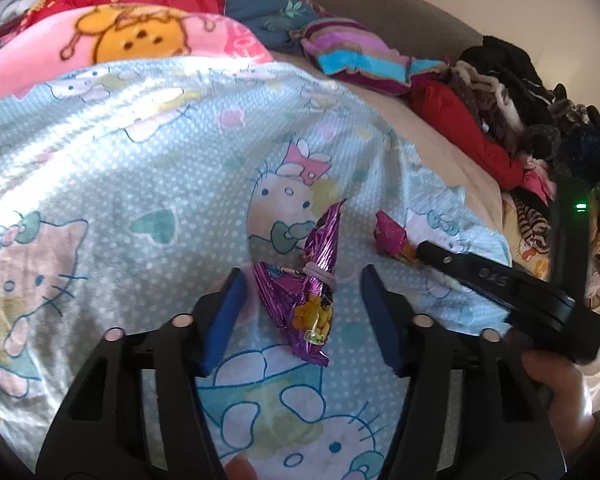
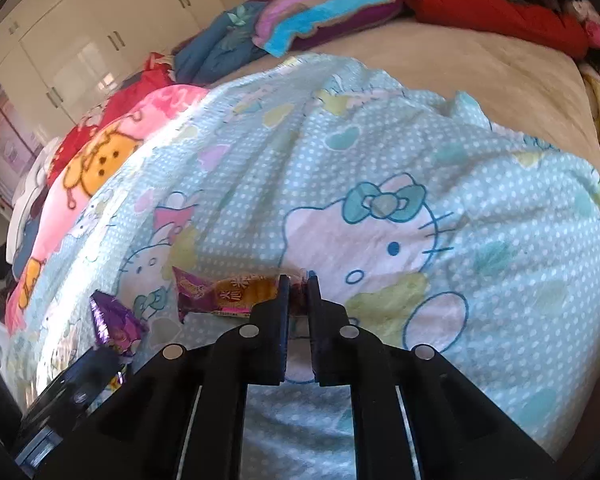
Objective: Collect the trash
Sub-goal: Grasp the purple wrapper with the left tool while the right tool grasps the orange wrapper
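Purple wrapper lengthwise between spread left gripper; right gripper pinches orange wrapper.

Bright sunlit glare on blanket, fisheye-warped dark edges, soft focus

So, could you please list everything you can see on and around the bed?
purple wrapper: 1, shiny purple, on quilt between open left fingers
orange wrapper: 1, magenta and orange, on quilt, end pinched by right gripper
quilt: 1, pale blue cat print, over bed
pink blanket: 1, bear print, behind quilt
striped pillow: 1, pink, blue, purple, near headboard
clothes pile: red, black, mixed, bed's far side
wardrobe: white, beyond bed
left gripper: open
right gripper: shut
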`<state>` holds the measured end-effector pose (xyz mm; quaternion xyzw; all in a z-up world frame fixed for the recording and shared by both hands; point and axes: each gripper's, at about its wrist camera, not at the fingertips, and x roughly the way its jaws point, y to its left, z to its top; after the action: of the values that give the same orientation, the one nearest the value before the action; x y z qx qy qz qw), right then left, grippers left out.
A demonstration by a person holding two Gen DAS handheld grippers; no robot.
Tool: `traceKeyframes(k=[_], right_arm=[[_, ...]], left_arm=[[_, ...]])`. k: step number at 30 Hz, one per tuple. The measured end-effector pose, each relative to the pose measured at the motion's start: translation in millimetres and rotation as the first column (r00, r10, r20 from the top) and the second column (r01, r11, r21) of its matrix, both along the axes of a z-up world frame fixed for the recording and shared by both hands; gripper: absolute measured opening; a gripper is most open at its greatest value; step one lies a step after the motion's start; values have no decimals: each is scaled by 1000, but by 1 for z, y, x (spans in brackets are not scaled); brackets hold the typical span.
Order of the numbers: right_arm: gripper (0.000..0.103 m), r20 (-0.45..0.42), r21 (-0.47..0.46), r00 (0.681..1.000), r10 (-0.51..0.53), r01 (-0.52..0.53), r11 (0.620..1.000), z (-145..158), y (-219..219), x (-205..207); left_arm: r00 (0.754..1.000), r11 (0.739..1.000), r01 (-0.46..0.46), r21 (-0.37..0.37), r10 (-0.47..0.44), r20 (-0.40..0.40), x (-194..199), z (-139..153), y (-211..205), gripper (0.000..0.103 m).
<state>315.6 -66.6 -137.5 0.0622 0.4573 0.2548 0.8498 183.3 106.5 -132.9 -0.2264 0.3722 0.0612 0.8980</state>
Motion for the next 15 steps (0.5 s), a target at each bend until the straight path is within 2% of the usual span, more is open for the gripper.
traceKeyframes(k=[3,8,15], right_arm=[[7,56,-3,998,7,-7,1000,12,-6,-14],[7,115,37,993,-31,27,999,32,-29,-36],[7,140,107,984,-113,98,989,58,-78,-62]], left_arm=[[1000,1000,5,4,-5,-20,4,-6,-1,27],[1000,1000,8,10,-8,0,-1,-1,-3,22],[996,998,63,29,-64,61,-9,26,-25,22]])
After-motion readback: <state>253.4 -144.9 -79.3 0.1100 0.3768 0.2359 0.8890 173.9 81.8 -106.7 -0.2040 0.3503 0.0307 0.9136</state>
